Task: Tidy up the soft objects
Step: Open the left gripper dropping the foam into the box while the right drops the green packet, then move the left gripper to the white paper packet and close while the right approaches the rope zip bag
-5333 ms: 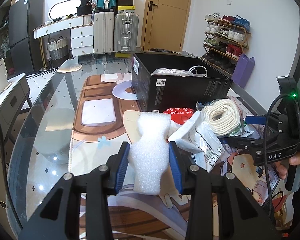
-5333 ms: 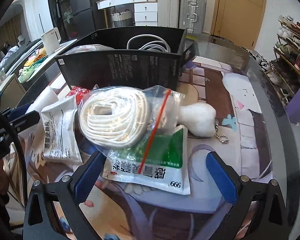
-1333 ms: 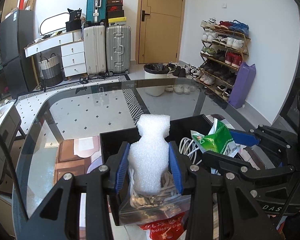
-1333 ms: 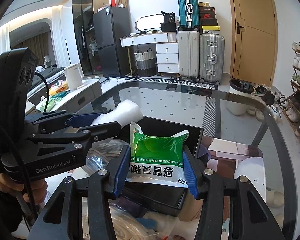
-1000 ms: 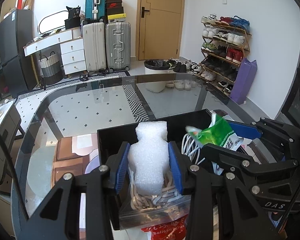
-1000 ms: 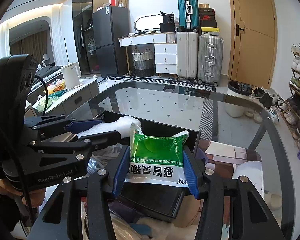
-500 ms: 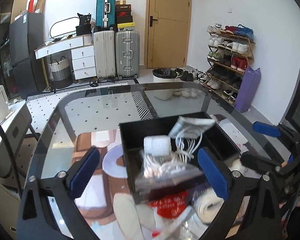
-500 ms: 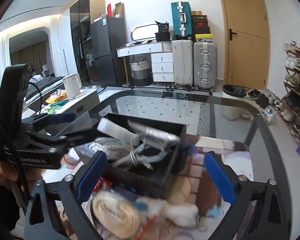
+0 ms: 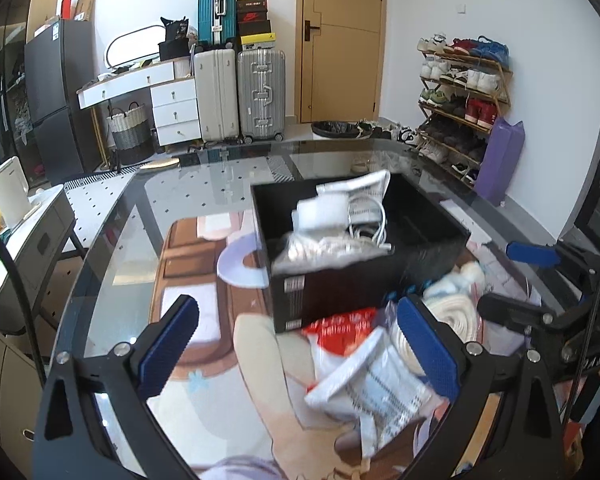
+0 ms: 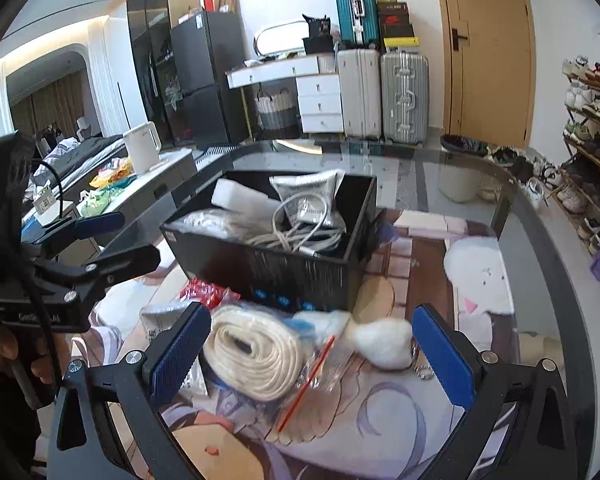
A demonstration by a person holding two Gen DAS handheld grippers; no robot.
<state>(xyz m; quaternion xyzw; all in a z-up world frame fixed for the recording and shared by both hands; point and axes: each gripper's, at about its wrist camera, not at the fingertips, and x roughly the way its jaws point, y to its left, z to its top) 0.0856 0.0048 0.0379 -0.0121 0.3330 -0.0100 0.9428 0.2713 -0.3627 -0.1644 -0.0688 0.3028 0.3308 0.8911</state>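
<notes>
The black box [image 9: 364, 284] stands mid-table and holds a white foam piece [image 9: 320, 212], a pale packet [image 10: 308, 192] and a grey cable [image 10: 300, 232]. In front of the box lie a coiled white rope in a zip bag [image 10: 256, 356], a white plush with a key chain [image 10: 384, 340], a white printed packet [image 9: 376, 384] and a red packet [image 9: 340, 328]. My left gripper [image 9: 296, 344] hangs open above the packets, holding nothing. My right gripper [image 10: 310, 354] is open above the rope bag, also holding nothing.
The glass table [image 9: 204, 184] has a printed mat [image 9: 228, 400] under the objects. A white kettle [image 10: 142, 152] stands on a side cabinet to the left. Suitcases [image 9: 240, 92] and a shoe rack [image 9: 464, 92] line the far walls. A hand [image 10: 4, 344] grips the left tool.
Both grippers opened and let go: the foam piece and the green packet now lie in the box. Both have drawn back from the box toward the near items.
</notes>
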